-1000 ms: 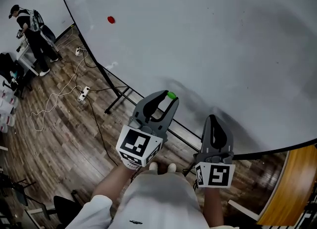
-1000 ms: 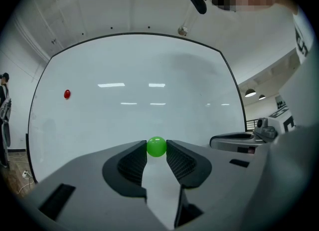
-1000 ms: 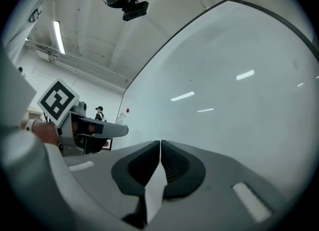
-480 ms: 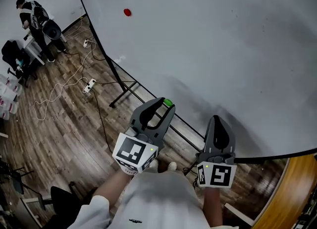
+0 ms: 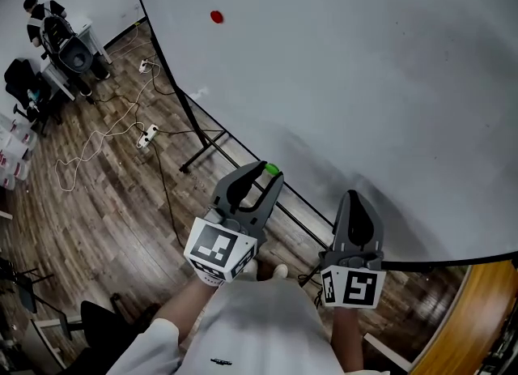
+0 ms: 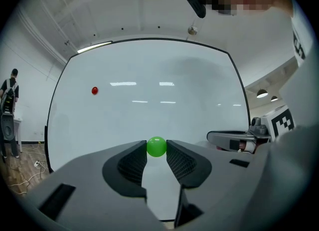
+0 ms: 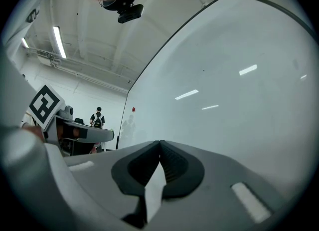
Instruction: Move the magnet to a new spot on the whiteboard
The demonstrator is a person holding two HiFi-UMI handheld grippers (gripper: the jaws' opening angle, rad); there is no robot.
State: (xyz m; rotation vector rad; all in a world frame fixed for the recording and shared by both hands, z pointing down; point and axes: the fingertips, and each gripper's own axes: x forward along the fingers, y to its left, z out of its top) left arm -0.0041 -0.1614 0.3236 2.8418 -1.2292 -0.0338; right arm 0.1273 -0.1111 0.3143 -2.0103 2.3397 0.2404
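A small green ball magnet (image 5: pixel 273 169) is pinched between the tips of my left gripper (image 5: pixel 269 172), held in front of the lower part of the big whiteboard (image 5: pixel 364 82). In the left gripper view the green magnet (image 6: pixel 156 146) sits between both pads of the left gripper (image 6: pixel 156 148), off the board. A red magnet (image 5: pixel 216 16) sticks high on the board's left side, also visible as the red magnet (image 6: pixel 94 91). My right gripper (image 5: pixel 354 198) hangs to the right, jaws shut and empty, as the right gripper (image 7: pixel 160 143) view confirms.
The whiteboard's black stand leg (image 5: pixel 198 155) rests on the wood floor. Cables and power strips (image 5: pixel 146 137) trail across the floor at left. A person (image 5: pixel 40 10) stands far left by a chair (image 5: pixel 77 53). A wooden surface (image 5: pixel 477 308) shows at the bottom right.
The head view has shifted, so the red magnet sits further right and higher in the picture. The left gripper, still holding the green magnet, has dropped slightly. The right gripper has barely moved.
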